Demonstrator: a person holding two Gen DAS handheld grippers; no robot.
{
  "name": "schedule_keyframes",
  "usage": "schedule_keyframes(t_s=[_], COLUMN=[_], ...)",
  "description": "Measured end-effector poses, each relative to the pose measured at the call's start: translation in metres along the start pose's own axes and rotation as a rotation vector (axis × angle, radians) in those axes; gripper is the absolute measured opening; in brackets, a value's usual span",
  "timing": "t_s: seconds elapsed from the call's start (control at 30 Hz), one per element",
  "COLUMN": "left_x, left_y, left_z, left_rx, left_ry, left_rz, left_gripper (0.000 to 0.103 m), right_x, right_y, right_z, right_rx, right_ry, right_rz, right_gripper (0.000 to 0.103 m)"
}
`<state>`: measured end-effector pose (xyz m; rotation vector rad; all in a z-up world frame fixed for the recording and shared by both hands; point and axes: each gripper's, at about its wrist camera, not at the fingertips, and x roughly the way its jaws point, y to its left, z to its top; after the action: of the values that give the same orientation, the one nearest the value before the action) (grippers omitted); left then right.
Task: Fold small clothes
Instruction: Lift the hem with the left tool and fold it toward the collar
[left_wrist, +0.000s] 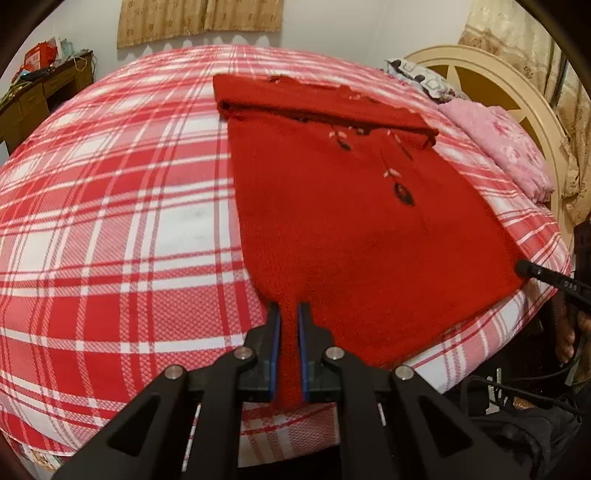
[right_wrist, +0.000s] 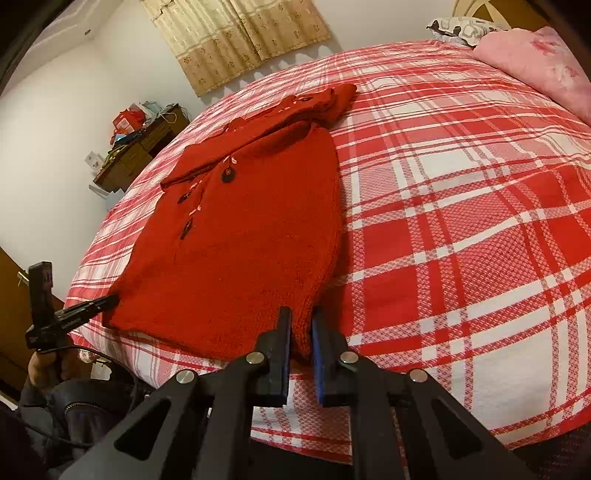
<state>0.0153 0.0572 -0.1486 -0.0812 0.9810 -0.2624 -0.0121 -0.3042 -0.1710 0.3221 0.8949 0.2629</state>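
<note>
A red knitted sweater (left_wrist: 351, 206) with dark buttons and small pink embroidery lies flat on the red-and-white plaid bed (left_wrist: 110, 221), its sleeves folded across the chest at the far end. The hem lies along the near edge of the bed. My left gripper (left_wrist: 288, 314) is shut on the hem's left corner, with red knit pinched between the blue pads. My right gripper (right_wrist: 301, 321) is shut on the hem's right corner of the sweater (right_wrist: 236, 251). Each view shows the other gripper's tip at the opposite corner: the right gripper (left_wrist: 522, 267) and the left gripper (right_wrist: 110, 300).
A pink flowered blanket (left_wrist: 498, 144) and a patterned pillow (left_wrist: 417, 74) lie by the cream headboard (left_wrist: 476, 70). A cluttered wooden desk (right_wrist: 136, 155) stands against the far wall. A person's hand (right_wrist: 40, 365) holds the left gripper's handle, with cables below the bed's near edge.
</note>
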Motion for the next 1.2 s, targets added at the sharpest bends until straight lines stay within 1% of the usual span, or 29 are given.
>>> schedule_keyframes(t_s=[0.03, 0.07, 0.13, 0.17, 0.23, 0.37, 0.43, 0.6, 0.73, 0.93, 1.2], left_x=[-0.005, -0.011, -0.023, -0.028, -0.029, -0.017, -0.014, -0.025, -0.028, -0.031, -0.033], left_y=[-0.001, -0.001, -0.003, -0.003, 0.0, 0.007, 0.003, -0.001, 0.003, 0.012, 0.009], left_z=[0.002, 0.003, 0.008, 0.009, 0.011, 0.01, 0.01, 0.014, 0.023, 0.043, 0.076], left_rx=[0.003, 0.009, 0.018, 0.023, 0.021, -0.014, -0.007, 0.011, 0.012, -0.014, 0.008], left_ry=[-0.015, -0.031, -0.064, -0.081, -0.087, -0.048, -0.042, -0.09, -0.115, -0.155, -0.219], left_rz=[-0.008, -0.015, -0.029, -0.03, -0.033, -0.062, -0.062, -0.044, -0.054, -0.051, -0.036], left_gripper=[0.009, 0.009, 0.009, 0.009, 0.009, 0.009, 0.009, 0.009, 0.009, 0.009, 0.009], right_x=[-0.006, -0.016, -0.036, -0.046, -0.056, -0.051, -0.046, -0.047, -0.046, -0.046, -0.05], right_y=[0.001, 0.004, 0.005, 0.003, -0.001, -0.01, -0.009, -0.002, -0.002, 0.008, 0.014], right_z=[0.0, 0.001, 0.0, -0.001, -0.004, -0.008, -0.008, -0.001, 0.01, 0.035, 0.083], right_rx=[-0.005, -0.01, -0.009, 0.001, 0.026, 0.062, 0.063, 0.046, 0.053, 0.026, 0.01], right_ry=[-0.013, -0.035, -0.073, -0.085, -0.099, -0.098, -0.091, -0.116, -0.142, -0.182, -0.266], right_rz=[0.02, 0.063, 0.119, 0.139, 0.16, 0.131, 0.134, 0.154, 0.157, 0.163, 0.156], right_gripper=[0.007, 0.007, 0.006, 0.006, 0.006, 0.006, 0.006, 0.006, 0.006, 0.006, 0.006])
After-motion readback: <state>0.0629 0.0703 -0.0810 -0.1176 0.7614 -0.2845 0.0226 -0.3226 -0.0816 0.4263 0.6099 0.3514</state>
